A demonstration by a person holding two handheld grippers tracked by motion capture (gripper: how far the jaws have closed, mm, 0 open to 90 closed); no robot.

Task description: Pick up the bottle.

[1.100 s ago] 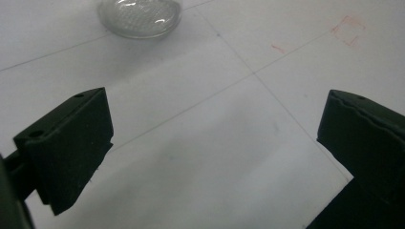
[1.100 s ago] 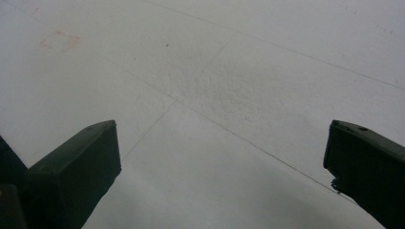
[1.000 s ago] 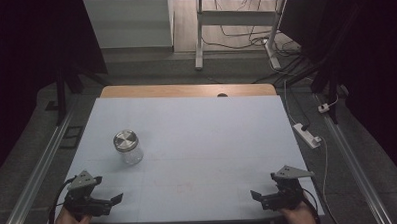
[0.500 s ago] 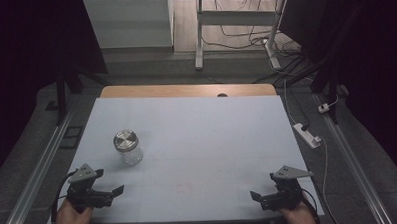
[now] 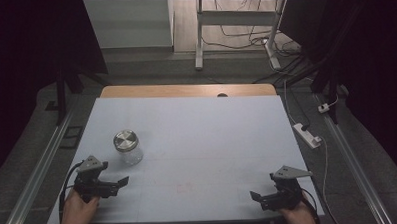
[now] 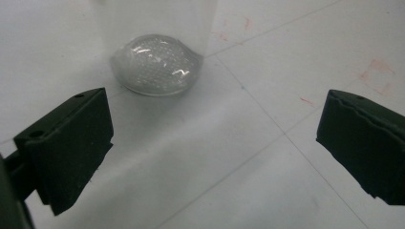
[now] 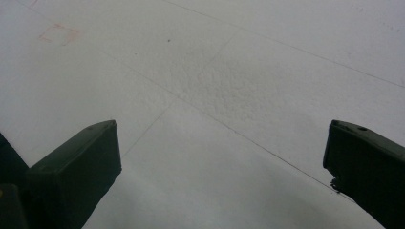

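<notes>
A clear glass jar (image 5: 128,147) with a silver metal lid stands upright on the left half of the white table (image 5: 202,137). My left gripper (image 5: 120,186) is open just in front of the jar, a short gap away, its jaws pointing right. In the left gripper view the jar's rounded glass base (image 6: 156,64) sits ahead and left of centre, beyond my open left gripper (image 6: 215,119). My right gripper (image 5: 257,200) is open near the table's front right corner, far from the jar. The right gripper view has bare table between the jaws of my right gripper (image 7: 222,138).
A bare wooden strip (image 5: 185,90) runs along the table's far edge. A white power strip (image 5: 308,134) lies on the floor to the right, with cables behind it. Metal rails (image 5: 36,172) flank both sides. A faint red mark (image 6: 377,76) is on the table surface.
My left gripper has moved away from the front edge and closer to the jar, turning slightly. The right gripper has stayed nearly still.
</notes>
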